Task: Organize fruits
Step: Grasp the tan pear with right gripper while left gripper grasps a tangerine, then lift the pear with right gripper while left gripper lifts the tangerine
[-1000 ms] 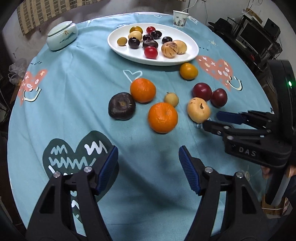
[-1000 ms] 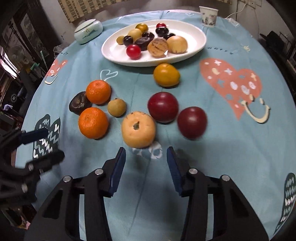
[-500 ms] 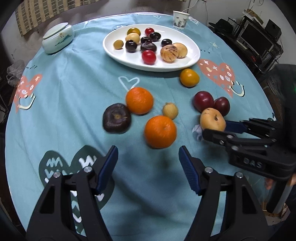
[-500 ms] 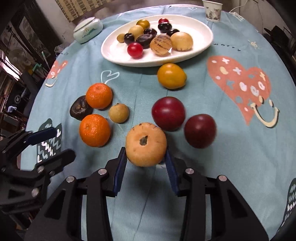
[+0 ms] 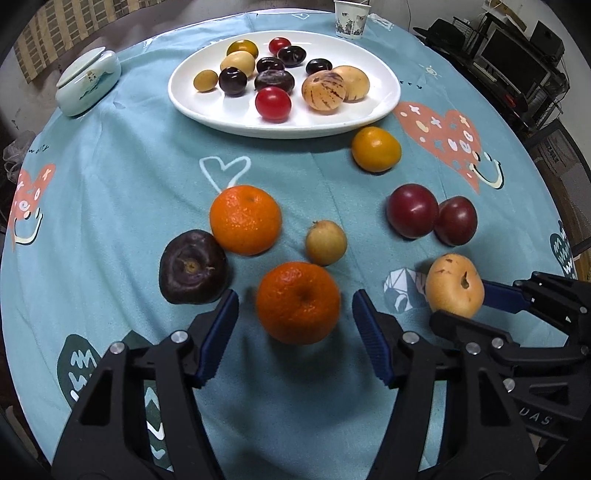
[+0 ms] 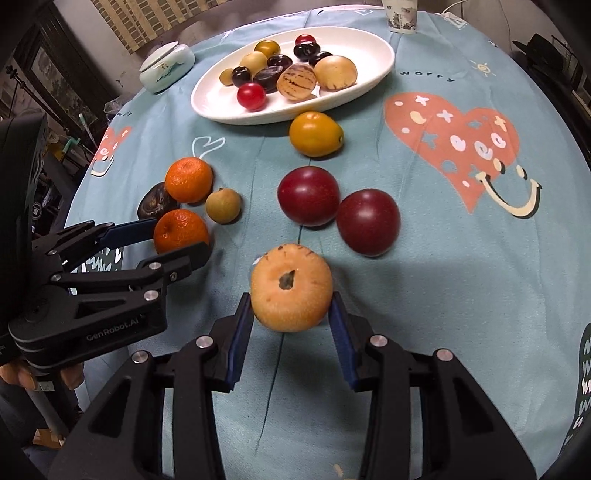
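My left gripper (image 5: pixel 293 325) stands open around the near orange (image 5: pixel 297 302); I should square up before squeezing. My right gripper (image 6: pixel 291 317) pinches the tan pear (image 6: pixel 291 288), near the right; lift it straight. The white plate (image 5: pixel 384 103) lies far on a teal heart-print cloth (image 5: pixel 110 177), dim clutter beyond

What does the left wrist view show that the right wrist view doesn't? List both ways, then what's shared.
Left wrist only: the left gripper open around the near orange, gaps on both sides; a monitor beyond the table. Right wrist only: the right gripper with pads against both sides of the tan fruit; part of a hand holding the left gripper. Both: white plate, red plums, paper cup.
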A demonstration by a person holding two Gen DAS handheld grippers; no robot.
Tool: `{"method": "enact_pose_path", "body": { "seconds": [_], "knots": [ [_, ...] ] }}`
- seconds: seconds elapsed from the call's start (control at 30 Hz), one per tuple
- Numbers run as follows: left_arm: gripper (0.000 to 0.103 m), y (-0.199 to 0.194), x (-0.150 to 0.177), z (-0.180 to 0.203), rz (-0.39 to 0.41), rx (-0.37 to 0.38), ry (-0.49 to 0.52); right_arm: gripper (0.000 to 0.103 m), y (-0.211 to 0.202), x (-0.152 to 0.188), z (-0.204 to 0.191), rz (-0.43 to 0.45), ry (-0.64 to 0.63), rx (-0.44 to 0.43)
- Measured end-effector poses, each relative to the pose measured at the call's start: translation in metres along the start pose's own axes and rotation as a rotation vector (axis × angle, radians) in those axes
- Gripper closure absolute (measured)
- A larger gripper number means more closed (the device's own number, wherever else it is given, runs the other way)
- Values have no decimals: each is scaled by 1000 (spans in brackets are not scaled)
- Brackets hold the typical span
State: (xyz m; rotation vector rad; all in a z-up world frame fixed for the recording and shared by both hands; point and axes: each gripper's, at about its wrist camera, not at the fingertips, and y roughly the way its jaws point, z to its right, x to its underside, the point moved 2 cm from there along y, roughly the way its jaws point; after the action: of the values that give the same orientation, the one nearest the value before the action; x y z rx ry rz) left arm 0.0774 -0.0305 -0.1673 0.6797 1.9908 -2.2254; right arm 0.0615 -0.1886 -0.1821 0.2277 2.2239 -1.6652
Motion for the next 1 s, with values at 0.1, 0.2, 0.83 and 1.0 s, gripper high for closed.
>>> {"method": "enact_pose_path", "body": {
  "seconds": [0.1,0.2,0.83,1.0],
  "knots": [
    [49,4,-1,-1,-14,-3,-7,61,2,0,-2,-7,-4,0],
    [50,4,-1,-2,-14,0,-9,61,2,1,-2,-8,-9,-1],
    [57,-4,10,11,0,-27,40,61,0,13,-10,-17,-39,2],
    [57,-13,18,18,13,-29,60,61,-6,18,-14,-7,-57,3]
  ]
}}
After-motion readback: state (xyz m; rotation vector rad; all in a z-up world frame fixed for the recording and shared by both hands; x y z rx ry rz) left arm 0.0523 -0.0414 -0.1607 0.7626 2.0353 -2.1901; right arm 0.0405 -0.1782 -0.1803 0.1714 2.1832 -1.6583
